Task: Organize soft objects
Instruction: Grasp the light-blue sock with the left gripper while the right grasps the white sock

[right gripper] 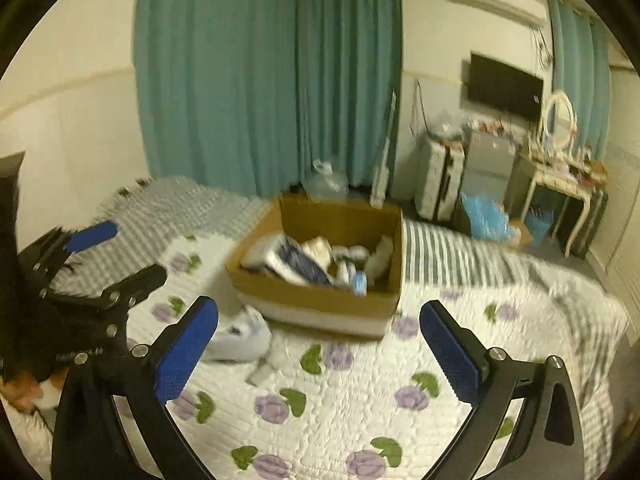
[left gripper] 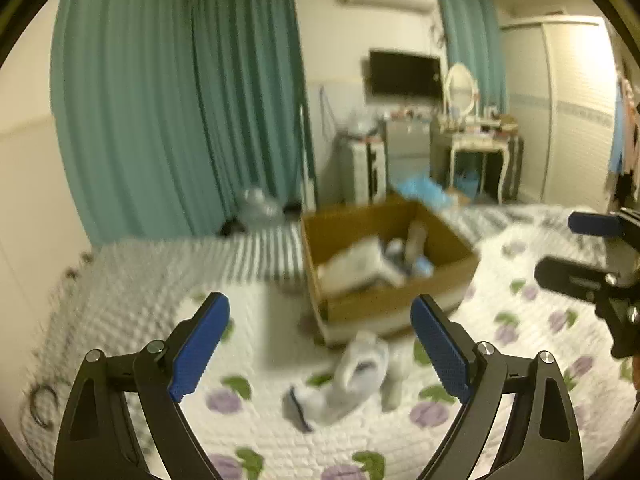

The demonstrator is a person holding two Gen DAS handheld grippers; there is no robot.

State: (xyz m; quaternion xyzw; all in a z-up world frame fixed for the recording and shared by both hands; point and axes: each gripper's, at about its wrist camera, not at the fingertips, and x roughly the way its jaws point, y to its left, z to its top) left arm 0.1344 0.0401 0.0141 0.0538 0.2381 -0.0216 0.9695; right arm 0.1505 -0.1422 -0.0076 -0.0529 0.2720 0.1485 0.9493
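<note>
Sock bundle (left gripper: 352, 380) between left claw (left gripper: 320, 354) fingers

White quilt (right gripper: 340, 412) printed with purple flowers and green leaves; grey-and-white striped blanket (right gripper: 452, 248); brown cardboard box (right gripper: 320, 300); teal curtains (right gripper: 264, 80); blue pads (left gripper: 200, 344) on black jaws.

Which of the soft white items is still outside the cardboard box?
The white soft item lying on the floral quilt, just in front of the cardboard box; the other soft items lie inside the box.
</note>
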